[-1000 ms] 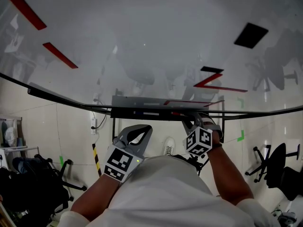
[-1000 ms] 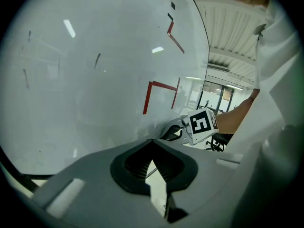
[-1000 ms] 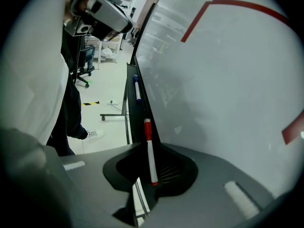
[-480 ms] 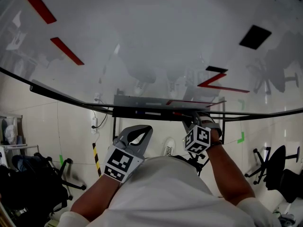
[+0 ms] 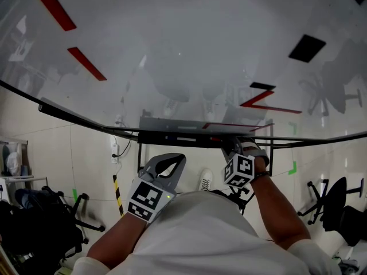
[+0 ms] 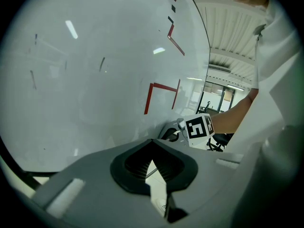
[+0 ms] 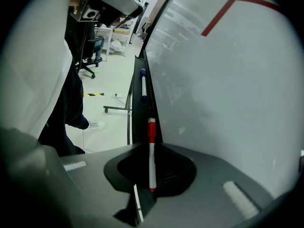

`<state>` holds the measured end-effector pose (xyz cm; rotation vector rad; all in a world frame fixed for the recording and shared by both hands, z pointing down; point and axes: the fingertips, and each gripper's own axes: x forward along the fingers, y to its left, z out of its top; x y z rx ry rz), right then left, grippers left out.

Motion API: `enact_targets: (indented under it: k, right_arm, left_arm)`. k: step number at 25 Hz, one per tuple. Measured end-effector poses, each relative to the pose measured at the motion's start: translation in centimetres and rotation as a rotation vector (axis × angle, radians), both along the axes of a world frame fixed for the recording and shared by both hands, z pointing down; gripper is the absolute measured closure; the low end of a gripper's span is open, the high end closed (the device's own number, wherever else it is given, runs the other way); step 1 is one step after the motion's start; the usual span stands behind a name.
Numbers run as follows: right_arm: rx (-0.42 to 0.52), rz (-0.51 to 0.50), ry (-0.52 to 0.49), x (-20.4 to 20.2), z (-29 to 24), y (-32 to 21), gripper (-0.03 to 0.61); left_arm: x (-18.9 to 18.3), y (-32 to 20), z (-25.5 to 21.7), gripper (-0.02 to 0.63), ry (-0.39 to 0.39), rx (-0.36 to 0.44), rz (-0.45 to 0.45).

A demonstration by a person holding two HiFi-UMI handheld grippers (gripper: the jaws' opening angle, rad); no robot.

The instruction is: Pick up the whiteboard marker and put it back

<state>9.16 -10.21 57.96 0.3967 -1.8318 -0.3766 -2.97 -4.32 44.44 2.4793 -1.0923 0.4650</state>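
The whiteboard point(image 5: 183, 50) fills most of the head view; its tray point(image 5: 172, 135) runs below, partly hidden behind the right gripper point(image 5: 229, 146), whose jaws are closed on the whiteboard marker point(image 7: 151, 156), red cap pointing along the tray, contact unclear; the left gripper point(image 5: 166, 164) hangs lower, jaws together, holding nothing; a blue marker point(image 7: 143, 87) lies farther along.

The whiteboard marker point(image 7: 151, 160) lies in the right gripper point(image 5: 232, 148) (over the tray point(image 7: 137, 113)).
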Motion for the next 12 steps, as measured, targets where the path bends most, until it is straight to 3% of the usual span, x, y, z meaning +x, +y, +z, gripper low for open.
enact_targets:
  k: [8,12]
  right_arm:
    - [0.032,-0.02,-0.001,-0.1,-0.9,0.5,0.54]
    - [0.042,0.022,-0.058,0.0,-2.5,0.9,0.54]
  left_arm:
    - [0.2,0.1,0.0,0.597,0.001,0.002,0.006]
    - [0.4,0.1,-0.1,0.597,0.0,0.007,0.01]
